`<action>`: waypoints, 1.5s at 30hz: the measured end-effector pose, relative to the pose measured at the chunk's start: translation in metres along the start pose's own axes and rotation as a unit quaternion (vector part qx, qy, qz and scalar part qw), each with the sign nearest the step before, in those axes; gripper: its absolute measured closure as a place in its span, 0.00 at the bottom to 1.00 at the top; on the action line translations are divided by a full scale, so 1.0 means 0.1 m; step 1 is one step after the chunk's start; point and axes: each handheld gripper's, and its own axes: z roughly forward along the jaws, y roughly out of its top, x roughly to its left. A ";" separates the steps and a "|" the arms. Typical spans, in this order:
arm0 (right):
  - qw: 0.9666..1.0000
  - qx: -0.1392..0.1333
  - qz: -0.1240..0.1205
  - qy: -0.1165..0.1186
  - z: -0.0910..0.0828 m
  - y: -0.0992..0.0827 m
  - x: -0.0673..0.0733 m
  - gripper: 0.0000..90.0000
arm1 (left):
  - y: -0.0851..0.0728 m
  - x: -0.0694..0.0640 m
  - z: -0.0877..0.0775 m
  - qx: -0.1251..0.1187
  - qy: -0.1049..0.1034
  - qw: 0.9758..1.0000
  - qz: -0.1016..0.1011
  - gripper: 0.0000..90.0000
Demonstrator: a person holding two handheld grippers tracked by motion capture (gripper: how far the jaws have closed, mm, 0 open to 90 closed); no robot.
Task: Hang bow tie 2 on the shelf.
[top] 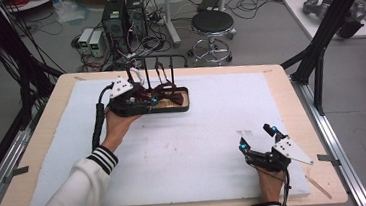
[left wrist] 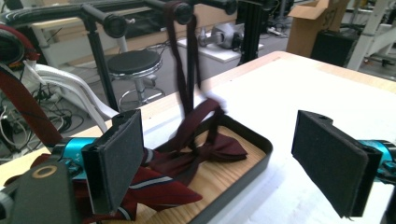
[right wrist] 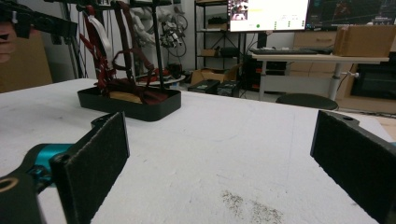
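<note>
A black tray with a wooden floor (top: 186, 98) sits at the back left of the white mat, under a black rack (top: 160, 67). Dark red ties (left wrist: 205, 154) lie heaped in the tray (left wrist: 261, 149). One tie (left wrist: 187, 70) hangs from the rack's bar down into it. My left gripper (top: 156, 98) is at the tray's left end, open. In the left gripper view its pads (left wrist: 116, 158) straddle the heap, and a striped tie (left wrist: 159, 186) lies under the left pad. My right gripper (top: 257, 136) rests open on the mat at the front right, facing the tray (right wrist: 140, 109) from far off.
The white mat (top: 200, 146) stretches bare between the two grippers. A white hanger (left wrist: 70, 88) hangs at the rack's left end. Behind the table stand a stool (top: 213, 25) and computer towers (top: 123, 18). A black frame post (top: 325, 35) rises at the table's right rear corner.
</note>
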 end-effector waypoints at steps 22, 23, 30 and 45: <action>1.000 -0.003 -0.007 0.001 0.00 0.00 0.00 0.04 | -0.23 -0.06 -0.74 -0.063 -0.037 0.996 0.052 0.19; 1.000 -0.003 -0.006 0.001 0.00 0.00 0.00 0.04 | -0.24 -0.06 -0.78 -0.065 -0.036 0.996 0.054 0.19; 1.000 -0.001 -0.004 0.000 0.00 0.00 0.01 0.04 | -0.50 -0.06 -1.11 -0.082 -0.034 0.992 0.087 0.19; 1.000 -0.001 -0.006 -0.002 -0.01 0.00 0.02 0.04 | -1.05 0.13 -1.53 -0.096 0.004 0.994 0.046 0.19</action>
